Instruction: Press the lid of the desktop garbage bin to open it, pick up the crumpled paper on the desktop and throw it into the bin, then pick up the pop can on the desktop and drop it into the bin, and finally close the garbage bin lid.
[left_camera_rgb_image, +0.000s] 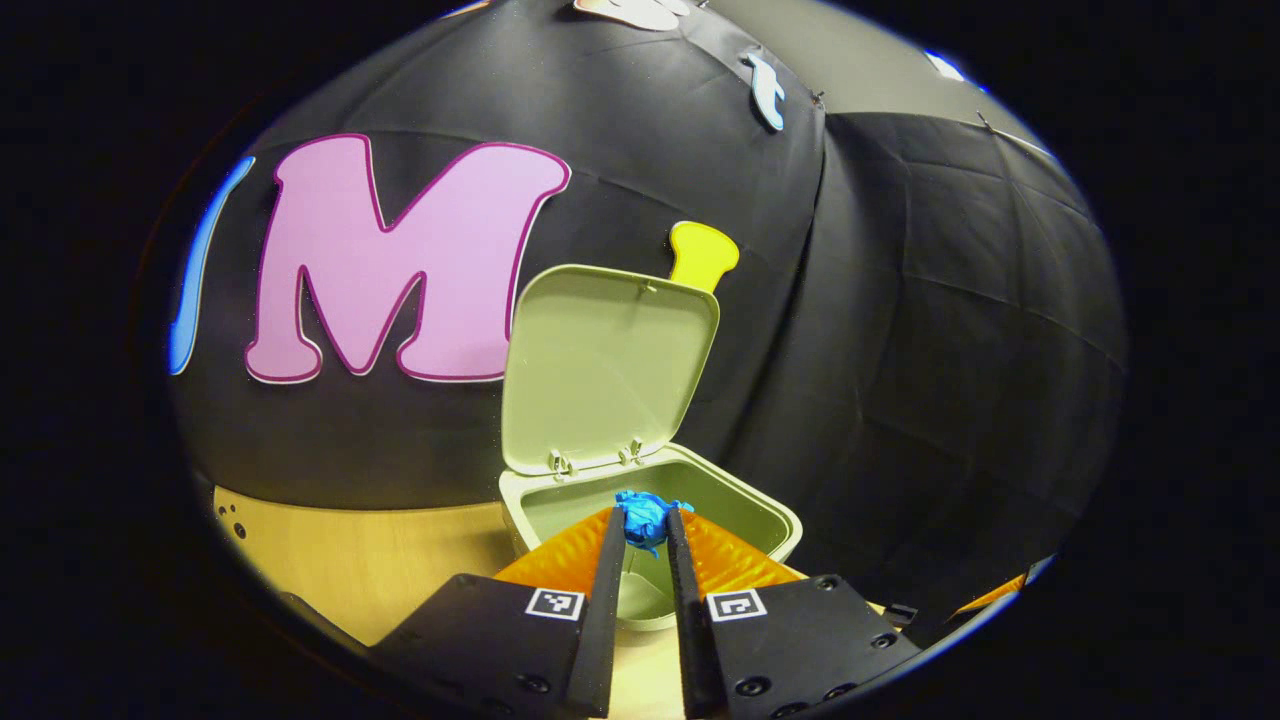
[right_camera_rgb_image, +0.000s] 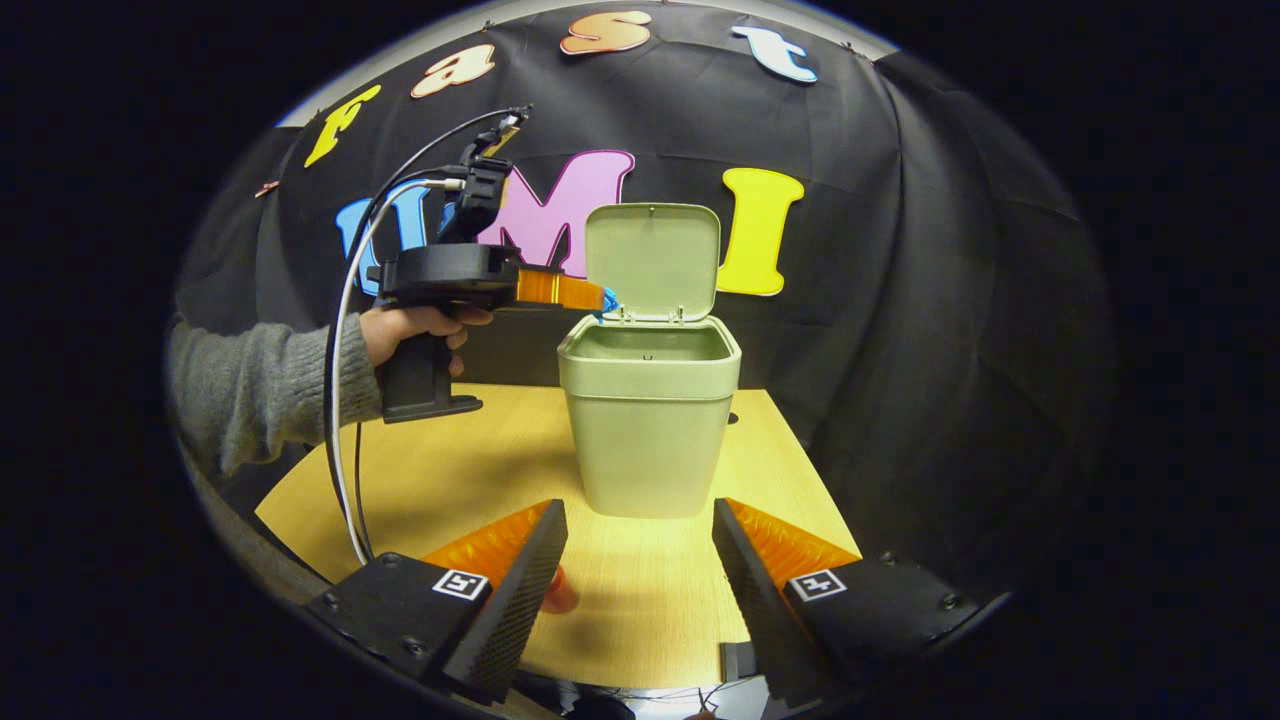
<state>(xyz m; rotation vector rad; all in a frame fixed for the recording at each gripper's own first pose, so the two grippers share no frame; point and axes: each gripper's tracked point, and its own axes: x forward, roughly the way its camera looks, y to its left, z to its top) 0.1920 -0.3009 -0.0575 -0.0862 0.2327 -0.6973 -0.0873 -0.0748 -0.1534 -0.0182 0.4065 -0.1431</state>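
The left gripper (left_camera_rgb_image: 645, 525) pinches the crumpled paper (left_camera_rgb_image: 642, 520) between its fingertips, jaws nearly closed on it, above the open mouth of the garbage bin (right_camera_rgb_image: 648, 420), whose lid (right_camera_rgb_image: 652, 260) stands upright. The right gripper (right_camera_rgb_image: 640, 530) hangs wide apart and empty over the table (right_camera_rgb_image: 640, 600), short of the bin.

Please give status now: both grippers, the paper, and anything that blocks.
Left gripper shut on paper, over open bin. Right gripper open, low over table. Lid up, nothing blocking.
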